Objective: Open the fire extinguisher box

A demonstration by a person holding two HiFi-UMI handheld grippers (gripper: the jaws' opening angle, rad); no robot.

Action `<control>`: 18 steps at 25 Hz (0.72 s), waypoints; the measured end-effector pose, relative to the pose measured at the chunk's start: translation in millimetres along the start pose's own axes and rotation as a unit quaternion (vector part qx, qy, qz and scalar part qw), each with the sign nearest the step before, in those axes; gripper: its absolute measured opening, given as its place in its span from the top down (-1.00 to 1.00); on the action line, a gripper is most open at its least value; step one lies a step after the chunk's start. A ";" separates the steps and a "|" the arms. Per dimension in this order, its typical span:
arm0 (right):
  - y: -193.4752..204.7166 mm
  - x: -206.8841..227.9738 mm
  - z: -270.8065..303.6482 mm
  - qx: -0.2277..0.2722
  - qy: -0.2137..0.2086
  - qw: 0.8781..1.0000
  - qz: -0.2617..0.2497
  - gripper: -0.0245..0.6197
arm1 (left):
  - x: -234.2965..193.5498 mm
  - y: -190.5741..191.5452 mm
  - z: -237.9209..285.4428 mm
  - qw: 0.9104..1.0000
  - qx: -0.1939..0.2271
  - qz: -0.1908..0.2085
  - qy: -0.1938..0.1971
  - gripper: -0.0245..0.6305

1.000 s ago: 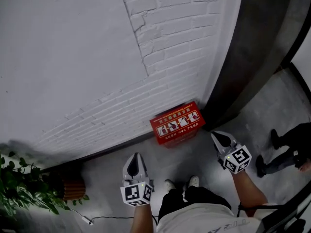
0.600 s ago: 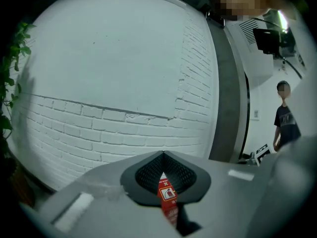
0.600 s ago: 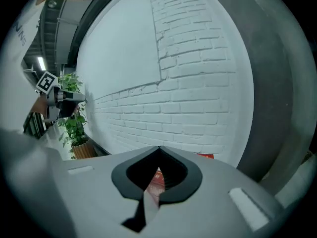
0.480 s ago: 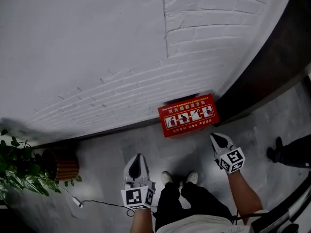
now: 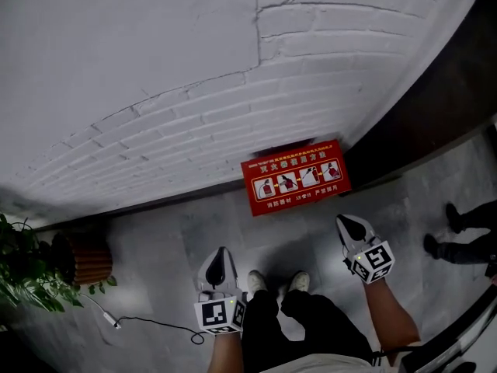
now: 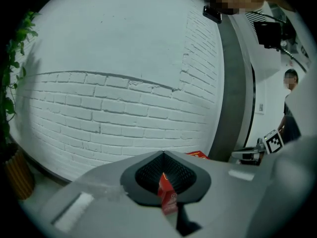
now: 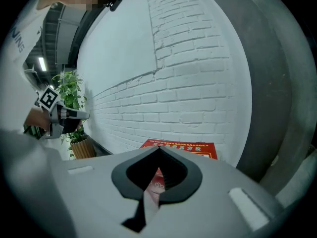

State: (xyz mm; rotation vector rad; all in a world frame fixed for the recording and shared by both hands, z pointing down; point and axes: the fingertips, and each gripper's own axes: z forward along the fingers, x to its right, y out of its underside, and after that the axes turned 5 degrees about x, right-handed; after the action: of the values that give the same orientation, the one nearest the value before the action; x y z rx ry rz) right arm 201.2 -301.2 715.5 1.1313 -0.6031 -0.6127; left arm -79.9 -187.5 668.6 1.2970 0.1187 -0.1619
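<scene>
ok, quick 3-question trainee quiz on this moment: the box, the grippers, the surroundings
1. True or false: the fire extinguisher box sits on the floor against the brick wall.
2. Which gripper touches the box? A) left gripper B) right gripper C) neither
3. Fill in: the potted plant stands nearer the ____ gripper.

Key: 1 true; 2 C; 3 left.

Likely a corridor in an office or public building. White-painted brick wall (image 5: 194,130), grey concrete floor (image 5: 155,247), red fire extinguisher box (image 5: 295,176) at the wall's foot, potted plant (image 5: 31,266) at left.
</scene>
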 end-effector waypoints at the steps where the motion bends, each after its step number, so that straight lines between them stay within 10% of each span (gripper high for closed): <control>1: 6.2 1.4 1.0 -0.004 -0.002 1.000 0.000 0.91 | 0.8 6.0 1.6 1.000 -0.002 -0.001 0.000 0.91; 18: 167.8 52.5 96.9 -0.122 0.024 0.991 0.039 0.91 | -6.5 37.0 -15.4 1.000 -0.019 -0.016 -0.017 0.91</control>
State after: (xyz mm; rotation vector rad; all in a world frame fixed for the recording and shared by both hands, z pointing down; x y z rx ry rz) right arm 191.7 -349.1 910.2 0.8864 -0.5126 -0.5734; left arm -79.3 -162.6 700.6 1.2548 0.1132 -0.2072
